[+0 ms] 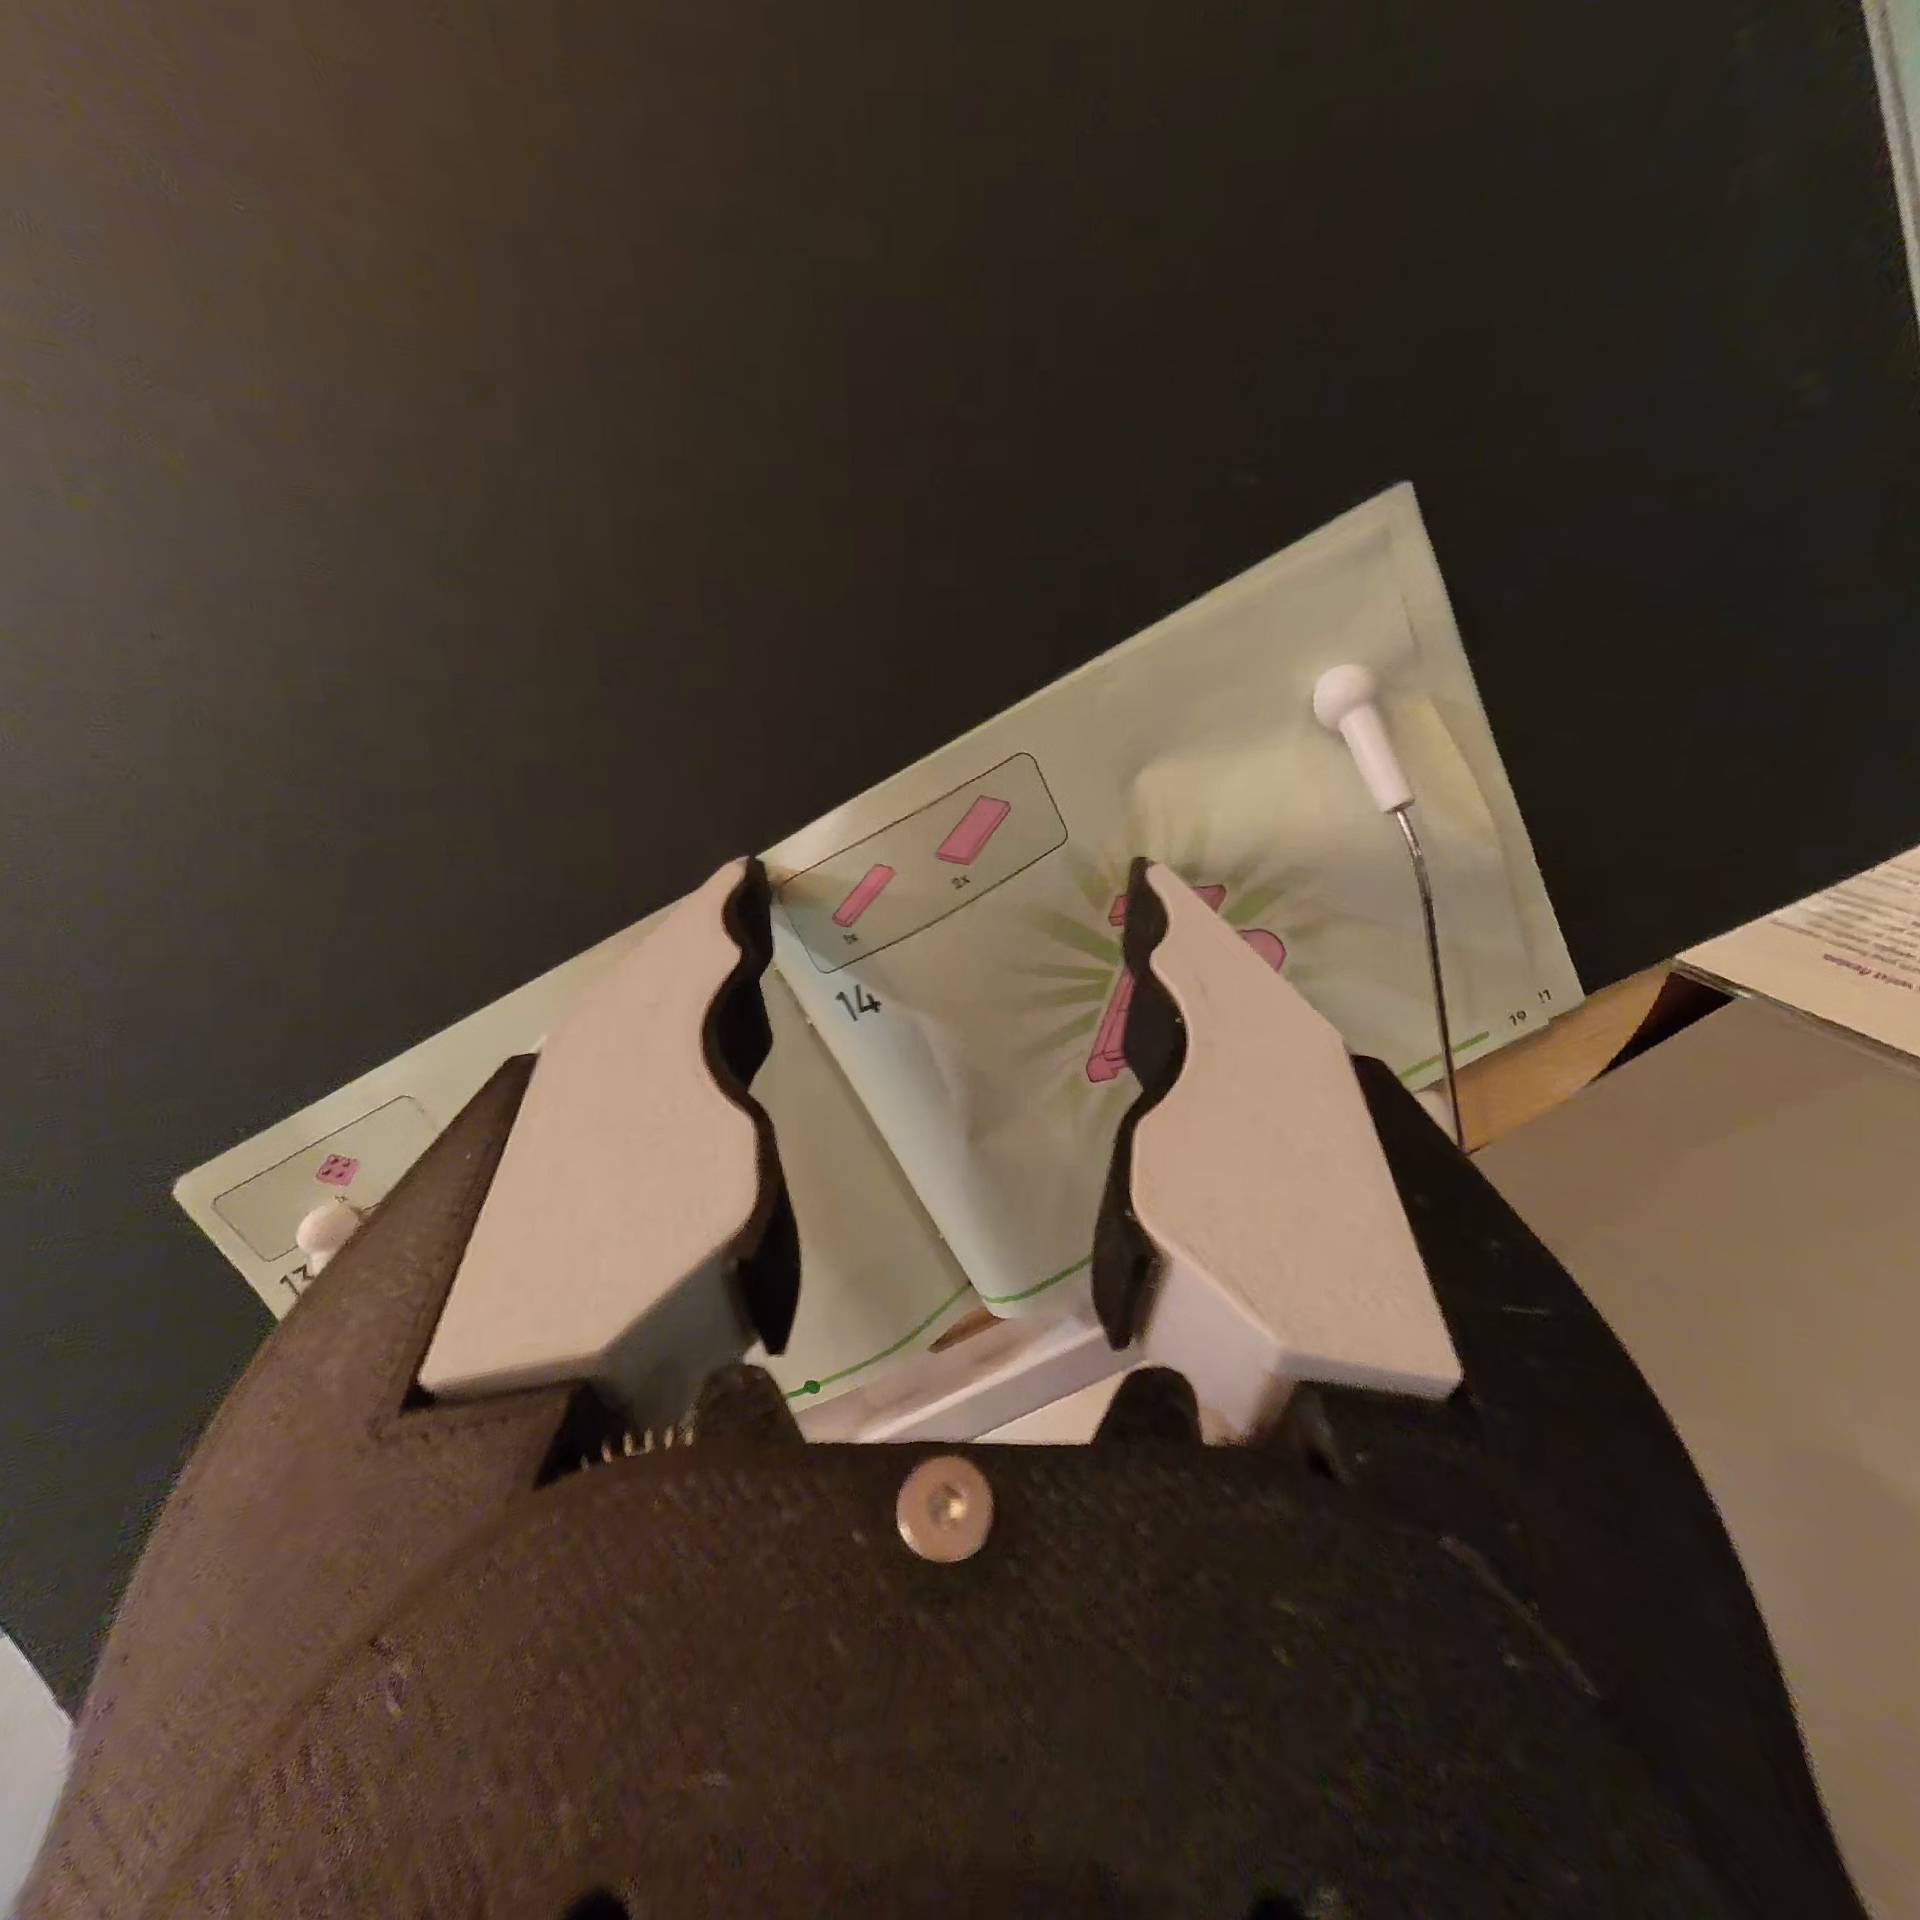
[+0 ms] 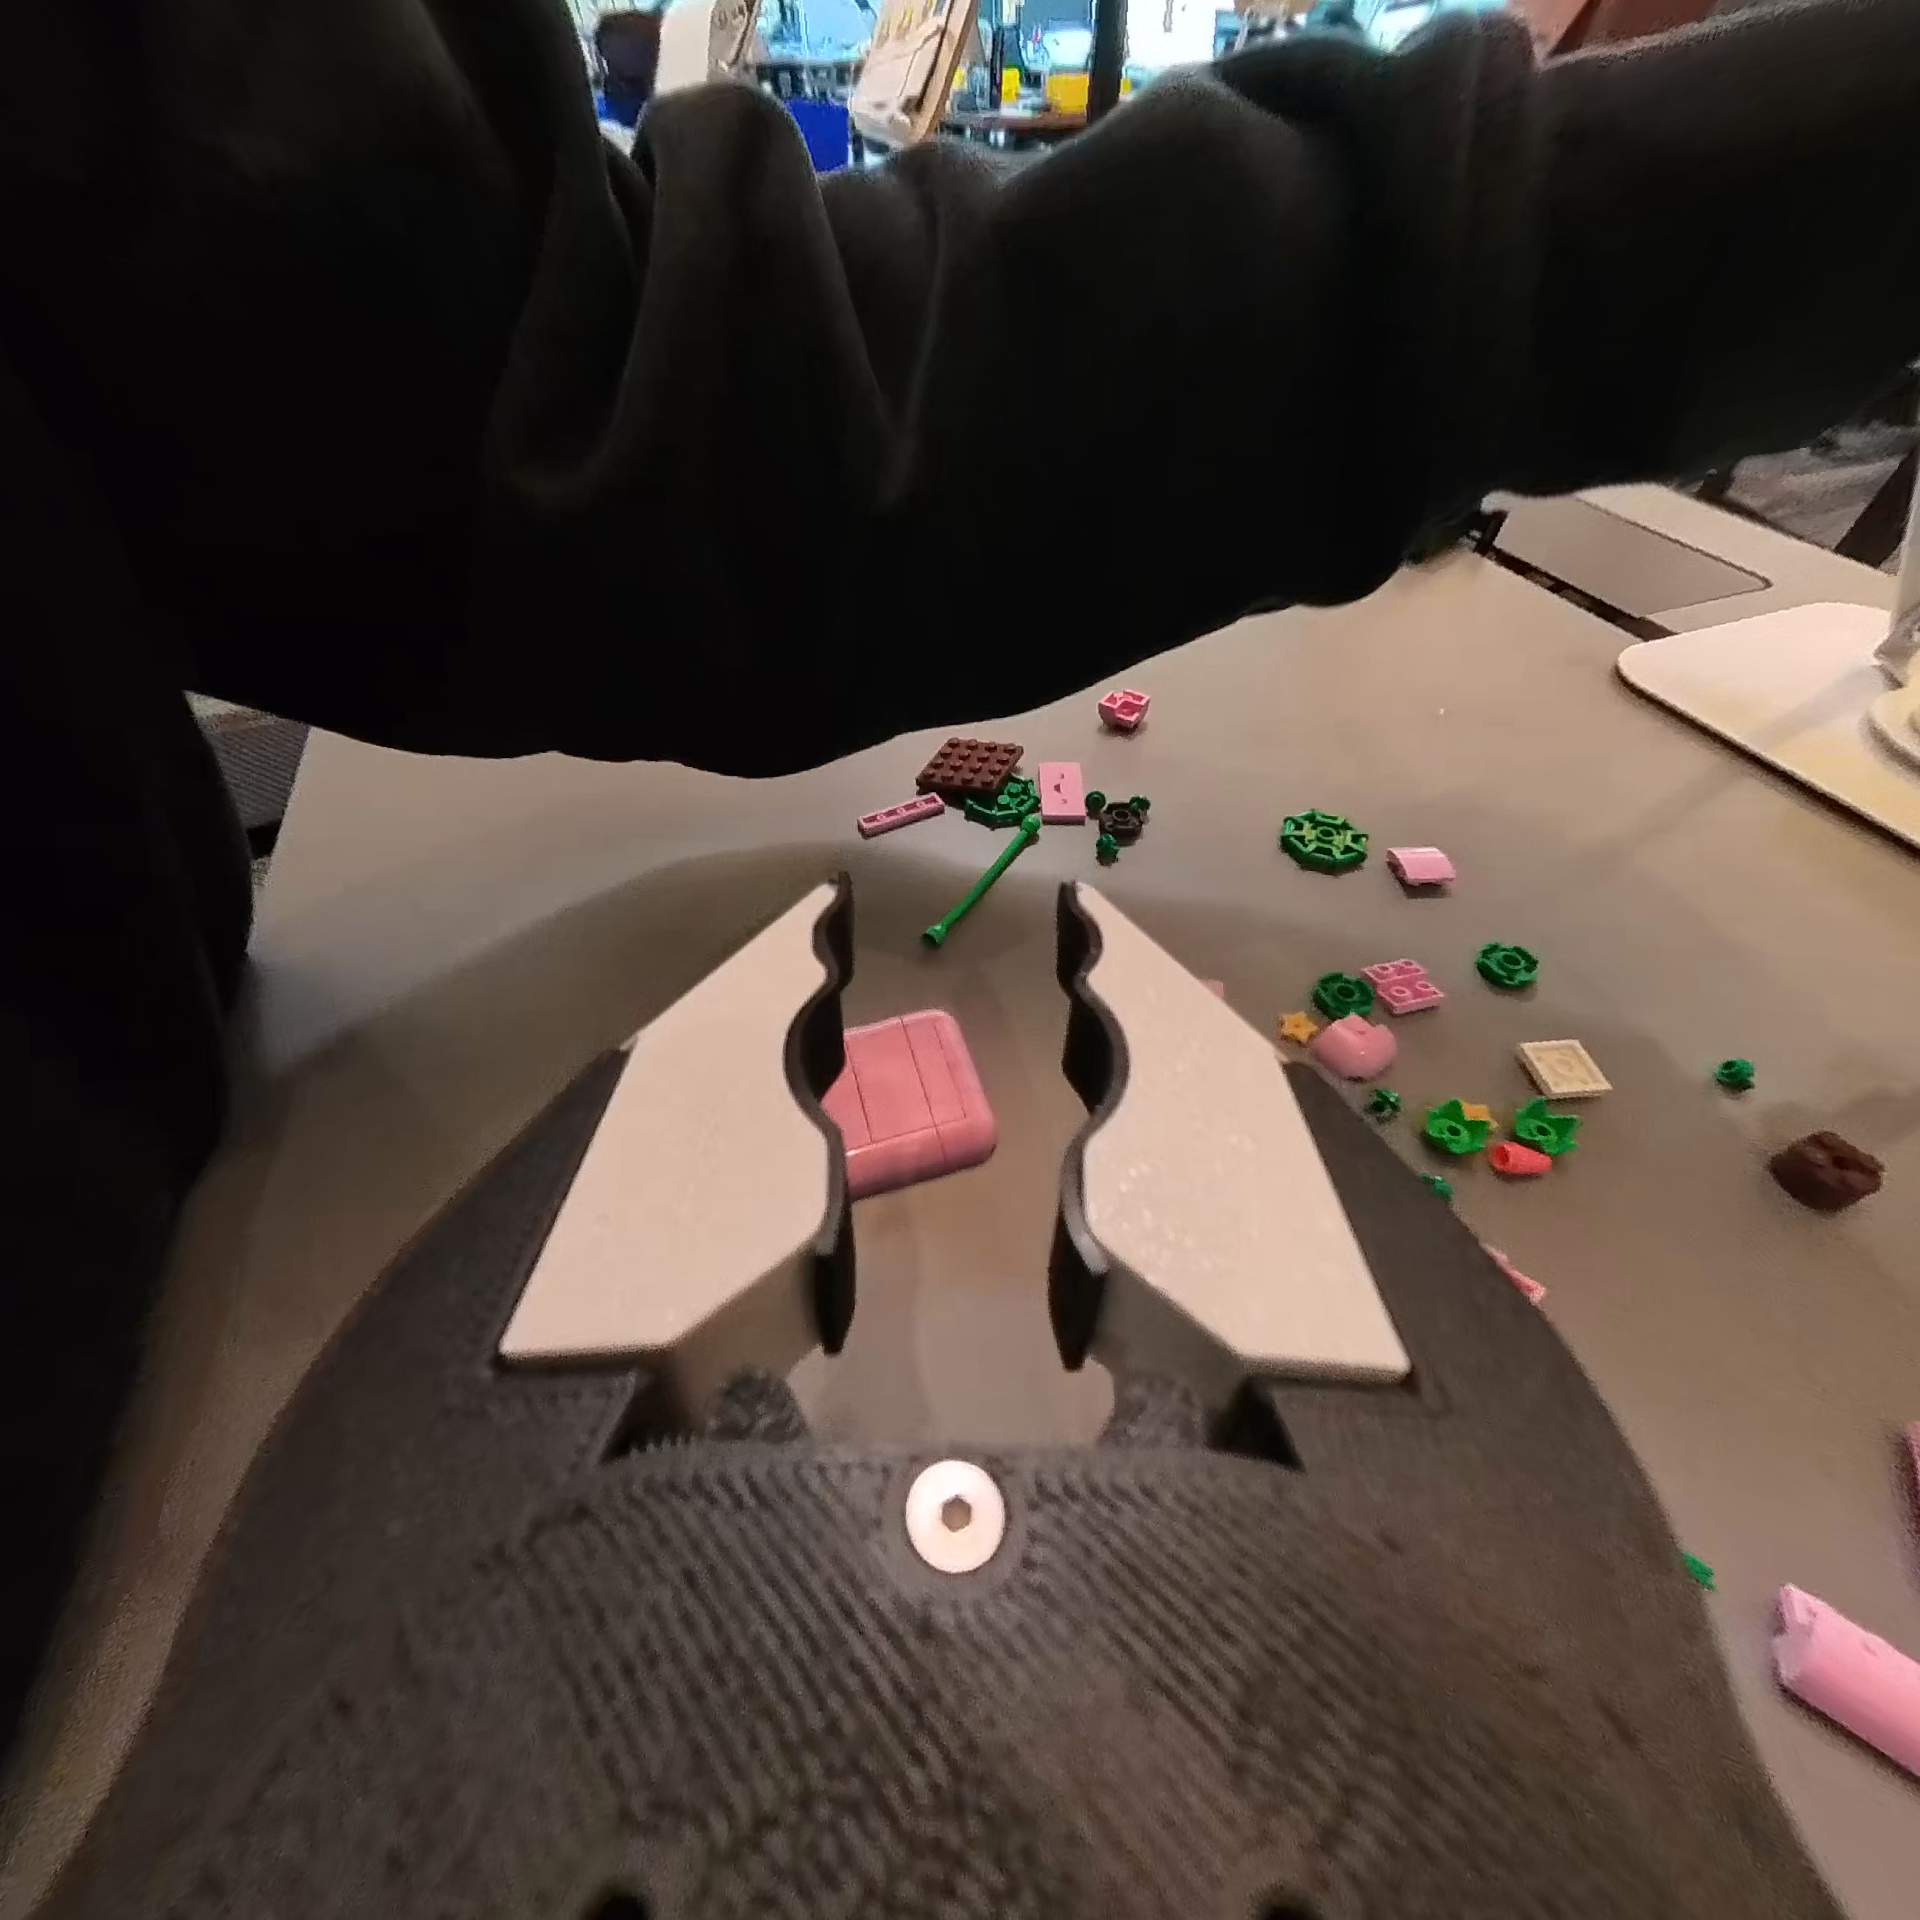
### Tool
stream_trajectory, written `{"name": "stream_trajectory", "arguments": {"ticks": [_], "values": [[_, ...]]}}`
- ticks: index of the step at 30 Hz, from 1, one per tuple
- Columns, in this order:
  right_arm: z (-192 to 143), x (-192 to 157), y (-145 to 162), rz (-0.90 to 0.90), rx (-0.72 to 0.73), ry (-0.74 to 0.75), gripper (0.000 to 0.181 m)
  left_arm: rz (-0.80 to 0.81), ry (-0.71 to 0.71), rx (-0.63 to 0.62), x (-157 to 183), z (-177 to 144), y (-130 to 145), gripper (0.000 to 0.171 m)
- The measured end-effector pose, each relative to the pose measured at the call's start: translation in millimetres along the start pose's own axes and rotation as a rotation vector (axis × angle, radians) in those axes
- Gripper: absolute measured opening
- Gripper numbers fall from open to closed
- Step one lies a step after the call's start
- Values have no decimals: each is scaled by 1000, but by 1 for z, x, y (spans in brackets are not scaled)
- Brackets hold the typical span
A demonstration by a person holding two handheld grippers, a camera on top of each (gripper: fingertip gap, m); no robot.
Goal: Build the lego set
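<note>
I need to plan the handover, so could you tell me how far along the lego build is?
Done: one pink tiled block sits assembled on the table. In hand: nothing; right gripper and left gripper are open, the left facing the instruction booklet. Left: many loose pieces.

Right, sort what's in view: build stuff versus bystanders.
For the build: instruction booklet, pink tiled assembly, brown plate, green bar, scattered pink and green pieces.

Just there: white stand base, black sleeve.
</note>
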State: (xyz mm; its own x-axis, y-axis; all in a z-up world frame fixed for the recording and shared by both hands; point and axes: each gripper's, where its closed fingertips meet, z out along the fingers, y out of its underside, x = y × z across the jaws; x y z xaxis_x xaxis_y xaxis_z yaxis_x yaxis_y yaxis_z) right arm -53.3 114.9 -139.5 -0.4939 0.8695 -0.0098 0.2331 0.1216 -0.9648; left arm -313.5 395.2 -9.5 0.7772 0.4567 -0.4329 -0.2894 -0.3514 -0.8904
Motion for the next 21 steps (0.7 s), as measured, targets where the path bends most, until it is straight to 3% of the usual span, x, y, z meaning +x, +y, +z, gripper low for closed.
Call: {"name": "stream_trajectory", "arguments": {"ticks": [8,12,16,21], "values": [[3,12,8,-3,-14,39,35,-44,-25,10,-21,-3,1,16],[4,45,-1,9,13,176,34,-104,16,23,-23,-5,1,7],[2,109,-61,96,161,420,38,-145,43,49,-22,-5,1,4],[-1,233,-128,181,306,745,38,-203,76,86,-21,-6,0,1]]}}
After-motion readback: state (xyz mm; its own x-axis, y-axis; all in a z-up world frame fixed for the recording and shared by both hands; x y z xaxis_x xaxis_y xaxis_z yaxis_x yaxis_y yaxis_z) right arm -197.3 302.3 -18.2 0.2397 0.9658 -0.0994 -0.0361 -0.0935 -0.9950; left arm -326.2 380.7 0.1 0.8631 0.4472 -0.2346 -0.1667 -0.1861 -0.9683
